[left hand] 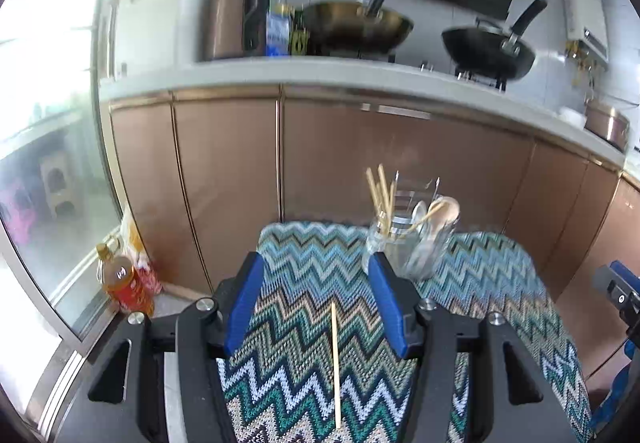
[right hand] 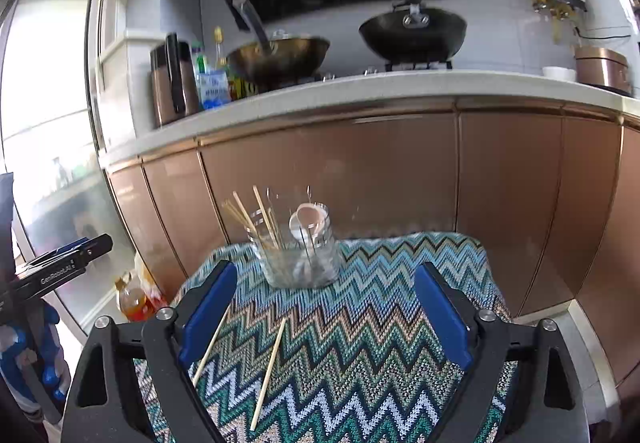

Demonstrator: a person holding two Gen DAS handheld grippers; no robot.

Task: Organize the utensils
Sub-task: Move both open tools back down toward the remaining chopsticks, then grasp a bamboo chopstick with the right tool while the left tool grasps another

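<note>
A clear glass holder stands at the far edge of a zigzag-patterned cloth; it holds several bamboo chopsticks and spoons. It also shows in the left wrist view. Two loose chopsticks lie on the cloth, one in the middle and one by my right gripper's left finger. My right gripper is open and empty above them. My left gripper is open, with one chopstick lying on the cloth between its fingers.
Copper-coloured cabinet doors rise just behind the cloth, under a white counter with two woks and bottles. An oil bottle stands on the floor at left by a glass door.
</note>
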